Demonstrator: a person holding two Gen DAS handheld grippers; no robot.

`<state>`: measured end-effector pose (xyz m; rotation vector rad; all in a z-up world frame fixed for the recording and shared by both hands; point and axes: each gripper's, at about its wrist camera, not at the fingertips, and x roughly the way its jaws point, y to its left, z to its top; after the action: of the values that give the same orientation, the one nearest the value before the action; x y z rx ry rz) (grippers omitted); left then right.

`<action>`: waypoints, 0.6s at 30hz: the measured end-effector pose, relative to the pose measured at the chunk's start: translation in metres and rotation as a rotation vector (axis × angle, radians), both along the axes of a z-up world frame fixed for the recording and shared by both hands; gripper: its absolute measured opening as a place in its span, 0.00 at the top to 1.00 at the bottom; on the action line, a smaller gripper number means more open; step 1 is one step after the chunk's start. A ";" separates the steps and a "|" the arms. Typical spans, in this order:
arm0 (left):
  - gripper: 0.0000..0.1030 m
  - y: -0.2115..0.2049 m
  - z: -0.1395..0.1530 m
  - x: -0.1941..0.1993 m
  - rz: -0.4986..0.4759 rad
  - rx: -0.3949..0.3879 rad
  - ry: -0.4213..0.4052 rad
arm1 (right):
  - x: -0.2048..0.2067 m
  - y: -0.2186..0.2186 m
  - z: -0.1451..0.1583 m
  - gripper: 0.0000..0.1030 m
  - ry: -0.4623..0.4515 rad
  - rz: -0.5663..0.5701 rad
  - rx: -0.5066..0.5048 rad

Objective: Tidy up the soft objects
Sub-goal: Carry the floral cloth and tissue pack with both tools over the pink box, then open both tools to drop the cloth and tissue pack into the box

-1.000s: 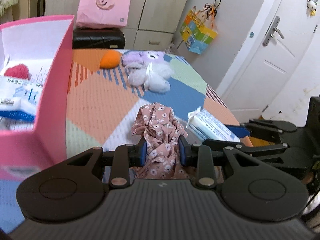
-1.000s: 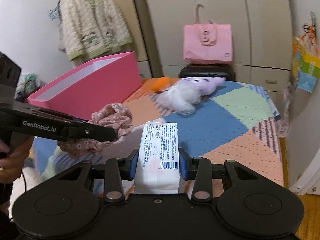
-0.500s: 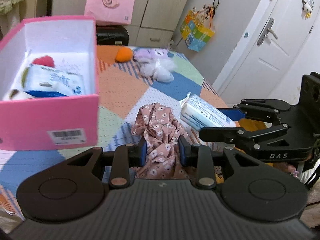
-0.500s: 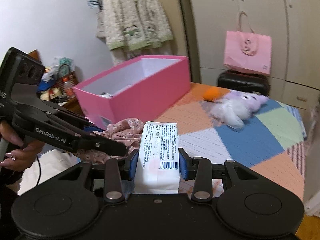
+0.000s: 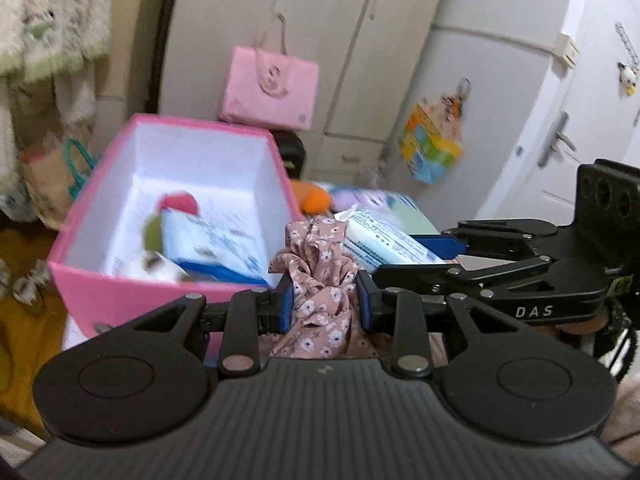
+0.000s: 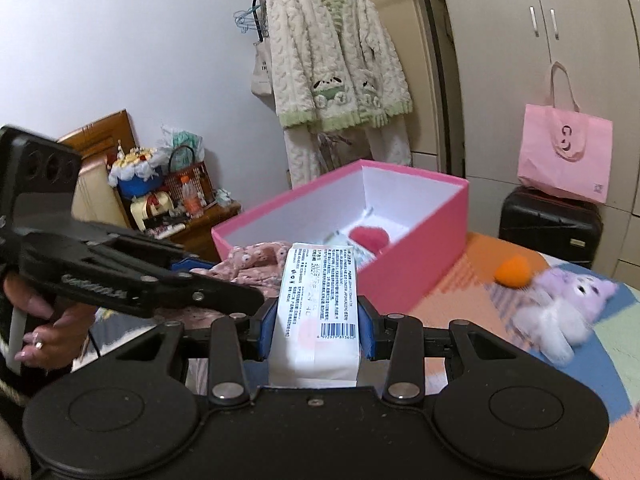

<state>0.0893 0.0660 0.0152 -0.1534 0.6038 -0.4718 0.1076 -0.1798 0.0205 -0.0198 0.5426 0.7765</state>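
Pink box [image 5: 176,292] lies ahead-left of my 2 tongs: left gripper [image 5: 323,300] pinches the floral cloth [image 5: 320,280] nearest it, right gripper [image 6: 316,332] clamps the tissue pack [image 6: 316,300] lengthwise.

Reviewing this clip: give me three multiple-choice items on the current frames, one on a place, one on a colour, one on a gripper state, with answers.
1. Where does the orange plush lie?
A. inside the pink box
B. on the patchwork cover beside the purple plush toy
C. on the black suitcase

2. What colour is the inside of the pink box?
A. white
B. pink
C. black

3. What is the left gripper doing?
A. open and empty
B. shut on the tissue pack
C. shut on the floral cloth

Answers:
1 B: it sits on the patchwork cover next to the purple plush toy.
2 A: the inner walls show white.
3 C: the floral cloth is pinched between its pads; the right gripper has the tissue pack.
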 end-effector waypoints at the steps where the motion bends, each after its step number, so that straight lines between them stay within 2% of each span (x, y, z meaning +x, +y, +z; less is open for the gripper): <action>1: 0.71 0.002 0.001 0.002 0.022 0.018 -0.024 | 0.004 0.004 0.002 0.56 -0.008 -0.003 0.000; 4: 0.71 0.006 0.002 0.015 0.067 0.060 -0.075 | 0.018 0.017 0.006 0.56 -0.009 -0.002 0.016; 10: 0.71 0.022 0.003 0.062 0.068 0.047 -0.064 | 0.050 0.042 0.013 0.56 -0.043 -0.034 -0.021; 18: 0.71 0.045 -0.004 0.146 0.079 0.114 0.028 | 0.118 0.071 0.012 0.56 -0.041 -0.072 -0.122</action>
<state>0.2351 0.1110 0.0116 -0.0749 0.6486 -0.3582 0.2260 -0.1084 0.0322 -0.1278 0.5484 0.6713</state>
